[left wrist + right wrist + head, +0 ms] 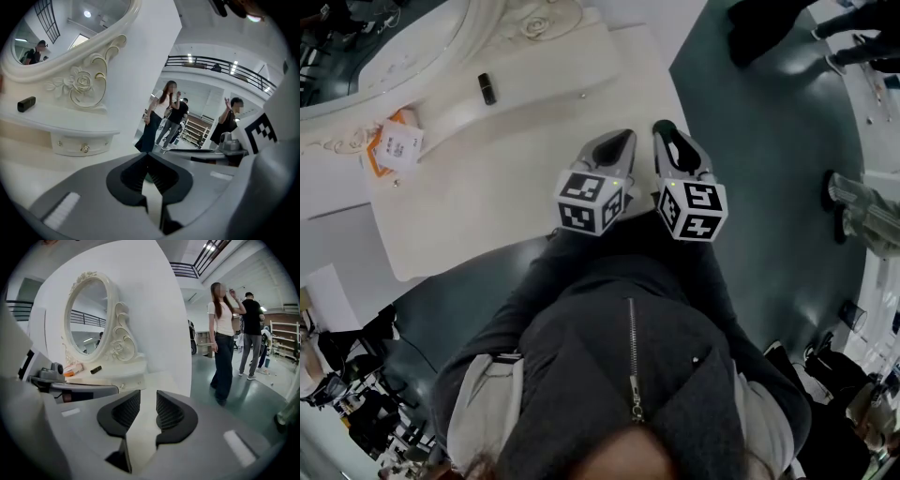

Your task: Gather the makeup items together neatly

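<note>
No legible txt anywhere. The marker cubes (591, 201) on left gripper (623, 141) & right gripper (664, 129) carried only b/w square patterns, no letters or nos. The orange-white packet (397, 143), well ahead & left of the left gripper, had dark print on its white face, too small to read. The black tube (487, 88), also ahead-left of that gripper, showed no readable label.

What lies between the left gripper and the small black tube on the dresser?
Only the bare white dresser top lies between the left gripper and the black tube, as the head view shows.
</note>
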A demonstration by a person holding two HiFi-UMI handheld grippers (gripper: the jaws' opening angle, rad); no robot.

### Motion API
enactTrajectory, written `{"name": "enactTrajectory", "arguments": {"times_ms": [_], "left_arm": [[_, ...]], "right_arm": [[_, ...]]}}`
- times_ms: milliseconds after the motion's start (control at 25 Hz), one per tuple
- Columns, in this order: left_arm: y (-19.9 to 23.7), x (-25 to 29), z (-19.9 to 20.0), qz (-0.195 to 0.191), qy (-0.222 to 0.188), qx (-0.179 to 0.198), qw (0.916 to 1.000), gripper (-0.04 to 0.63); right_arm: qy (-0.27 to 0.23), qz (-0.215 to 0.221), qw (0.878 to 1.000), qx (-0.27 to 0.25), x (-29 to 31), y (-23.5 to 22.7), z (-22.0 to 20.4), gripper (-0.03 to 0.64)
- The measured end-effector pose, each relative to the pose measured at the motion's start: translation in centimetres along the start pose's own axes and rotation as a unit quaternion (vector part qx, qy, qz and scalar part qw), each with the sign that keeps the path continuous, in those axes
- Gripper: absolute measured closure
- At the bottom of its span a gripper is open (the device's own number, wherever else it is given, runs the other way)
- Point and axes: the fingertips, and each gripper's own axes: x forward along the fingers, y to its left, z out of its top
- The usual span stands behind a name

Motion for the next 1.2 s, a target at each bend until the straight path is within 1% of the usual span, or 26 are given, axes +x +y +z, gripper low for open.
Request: {"name": "enactTrajectory", "arguments": {"times_ms": [40,240,360,600,800,960,1200], "left_arm": [[0.0,0.2,-0.1,0.005,-0.001,-0.002,1.0,0.586],[0.3,0.9,-0.6,0.024,-0.001,-0.01,0.9997,0.586],[0.7,1.4,-0.9,0.032,0.003,-0.011,0.9994,0.586],[1.3,2.3,-1.7,0.042,0.013,-0.012,0.9989,0.586],[1.8,2.7,-2.1,0.05,0.019,-0.013,0.9985,0.586],[2.2,2.7,-2.3,0.057,0.02,-0.021,0.9979,0.586],[3.0,3.0,-2.8,0.064,0.02,-0.03,0.9973,0.586]], "right_arm": [[0.004,0.003,1.0,-0.001,0.1,-0.2,-0.2,0.498],[0.021,0.012,1.0,0.001,0.5,-1.1,-1.3,0.477],[0.032,0.013,0.999,0.004,0.9,-1.6,-1.9,0.452],[0.067,0.013,0.998,0.006,2.7,-3.0,-3.6,0.328],[0.087,0.012,0.996,-0.007,4.1,-3.4,-4.8,0.307],[0.105,0.005,0.994,-0.013,4.9,-4.0,-5.6,0.287],[0.126,0.004,0.992,-0.032,6.2,-3.8,-6.7,0.278]]}}
